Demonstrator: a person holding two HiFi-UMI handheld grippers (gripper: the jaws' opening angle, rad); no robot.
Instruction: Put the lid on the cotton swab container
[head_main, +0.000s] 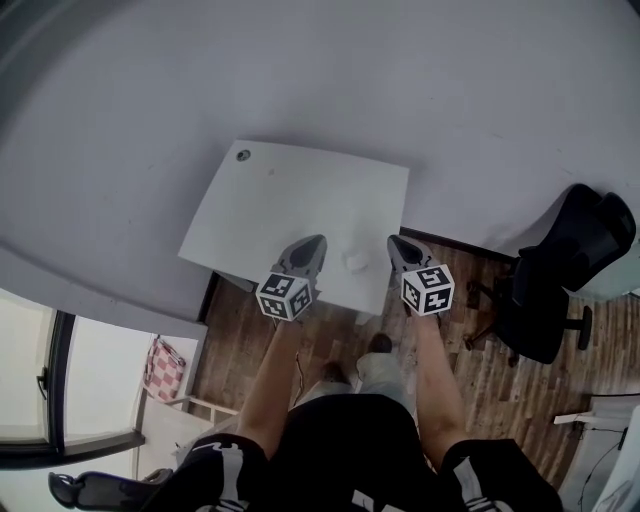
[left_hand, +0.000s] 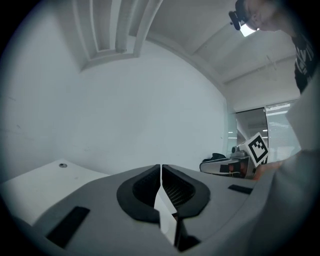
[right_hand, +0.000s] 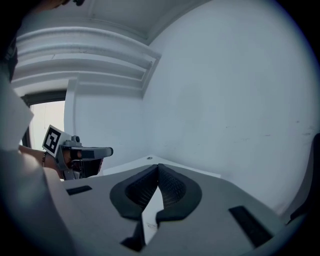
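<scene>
Seemingly down on the white bench, close to its near edge: a small pale blob, taken here for the cotton swab container. Too small and washed out to tell lid from body, or whether the lid is already seated. No long axis readable either. Shows in the head view only, and absent from both gripper views, which look roughly level across the bench toward a bare wall.

Lies between the two grippers as seen from above, a little back from their tips toward the person, and judged to be below them. Left gripper on its left, right gripper on its right, neither clearly the nearer.

Left jaws clenched pad to pad, gripping nothing, with only a pale sliver showing through the slot lower down. Right jaws likewise pressed together and empty.

Judged as held clear of the bench rather than working at it, so the task is either finished or not begun; cannot say which. Any further approach would call for tipping down and spreading the jaws first, with the container sitting under their line.

Farther out: a round grommet at the bench's far left corner, wood floor below, a black office chair off to the right.
</scene>
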